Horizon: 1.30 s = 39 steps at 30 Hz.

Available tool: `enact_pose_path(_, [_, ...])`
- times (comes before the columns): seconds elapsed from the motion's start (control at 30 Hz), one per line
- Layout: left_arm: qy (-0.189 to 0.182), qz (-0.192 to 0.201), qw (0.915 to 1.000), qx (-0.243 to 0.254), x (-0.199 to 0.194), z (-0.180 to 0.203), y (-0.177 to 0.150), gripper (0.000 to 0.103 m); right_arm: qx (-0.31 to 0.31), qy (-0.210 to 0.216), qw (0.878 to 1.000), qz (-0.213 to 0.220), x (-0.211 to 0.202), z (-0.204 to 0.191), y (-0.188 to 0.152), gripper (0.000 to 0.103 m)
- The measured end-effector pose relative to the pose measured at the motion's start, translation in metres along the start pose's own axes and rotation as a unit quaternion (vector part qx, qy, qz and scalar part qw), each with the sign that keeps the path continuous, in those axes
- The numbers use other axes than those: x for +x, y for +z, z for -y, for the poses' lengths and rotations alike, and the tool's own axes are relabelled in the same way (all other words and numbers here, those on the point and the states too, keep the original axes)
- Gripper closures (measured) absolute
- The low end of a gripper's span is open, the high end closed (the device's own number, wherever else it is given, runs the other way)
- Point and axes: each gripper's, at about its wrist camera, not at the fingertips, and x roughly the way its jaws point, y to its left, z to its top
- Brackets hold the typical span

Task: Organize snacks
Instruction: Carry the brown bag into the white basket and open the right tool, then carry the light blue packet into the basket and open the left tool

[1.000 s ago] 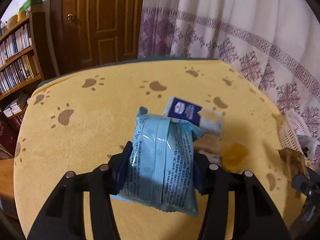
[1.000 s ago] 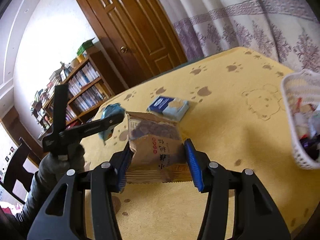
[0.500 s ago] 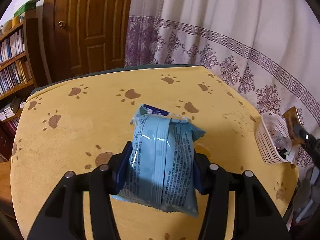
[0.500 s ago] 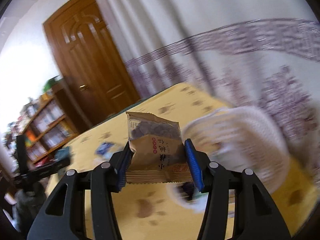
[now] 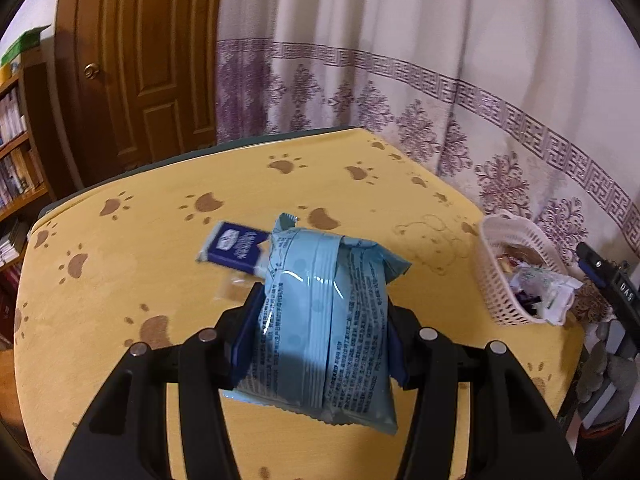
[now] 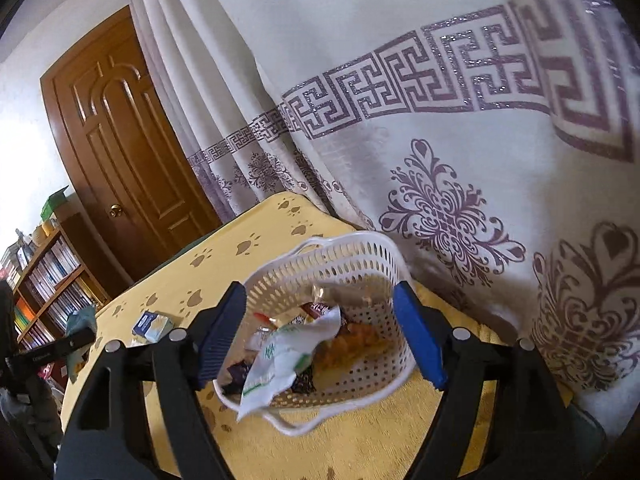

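My left gripper [image 5: 322,320] is shut on a light blue snack packet [image 5: 320,320], held above the yellow paw-print tablecloth [image 5: 120,280]. A dark blue snack box [image 5: 236,246] lies on the cloth just beyond it. My right gripper [image 6: 320,296] hangs over the white lattice basket [image 6: 360,256], its jaws opening with nothing between the pads. In the basket lie several snacks, a white-green wrapper [image 6: 280,360] and a brown-orange packet [image 6: 352,340] among them. In the left wrist view the basket [image 5: 500,292] stands at the table's right end.
A white curtain with purple patterns [image 6: 440,120] hangs close behind the basket. A wooden door [image 5: 140,60] and a bookshelf [image 6: 52,284] stand past the table's far side. The table's right edge [image 5: 576,344] drops off just past the basket.
My right gripper swung from the middle of the table to above the basket, and its jaws spread, letting go of the brown packet. My left gripper shifted right with the blue packet still in it.
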Motion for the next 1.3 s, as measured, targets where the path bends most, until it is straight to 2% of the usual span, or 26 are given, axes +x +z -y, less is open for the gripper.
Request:
enact_pose_path(0.2, [-0.024, 0.001, 0.9995, 0.022, 0.006, 0.038, 0.007, 0.050, -0.028, 0.001, 1.000, 0.010, -0.021, -0.012, -0.023, 0.026])
enact_pose_path(0.37, [-0.068, -0.005, 0.9973, 0.026, 0.018, 0.071, 0.015, 0.050, -0.034, 0.004, 0.999, 0.005, -0.029, -0.017, -0.039, 0.026])
enact_pose_path(0.67, [-0.138, -0.013, 0.9889, 0.053, 0.046, 0.147, 0.031, 0.050, -0.026, 0.021, 0.999, -0.003, -0.039, -0.014, -0.047, 0.026])
enact_pose_path(1.03, [-0.192, -0.026, 0.9789, 0.064, 0.069, 0.197, 0.035, 0.049, -0.007, 0.017, 1.000, -0.012, -0.040, -0.005, -0.054, 0.026])
enact_pose_path(1.1, [-0.210, -0.024, 0.9753, 0.063, 0.071, 0.201, 0.035, 0.039, -0.007, 0.016, 1.000, -0.014, -0.040, -0.006, -0.056, 0.026])
enact_pose_path(1.13, [-0.218, -0.019, 0.9739, 0.061, 0.070, 0.202, 0.035, 0.024, -0.007, 0.017, 1.000, -0.016, -0.040, -0.006, -0.057, 0.026])
enact_pose_path(1.17, [-0.219, -0.013, 0.9737, 0.059, 0.069, 0.202, 0.035, 0.015, -0.007, 0.017, 1.000, -0.017, -0.040, -0.006, -0.057, 0.026])
enact_pose_path(1.3, [-0.213, -0.005, 0.9760, 0.045, 0.067, 0.192, 0.036, 0.015, -0.004, 0.019, 1.000, -0.015, -0.039, -0.006, -0.056, 0.026])
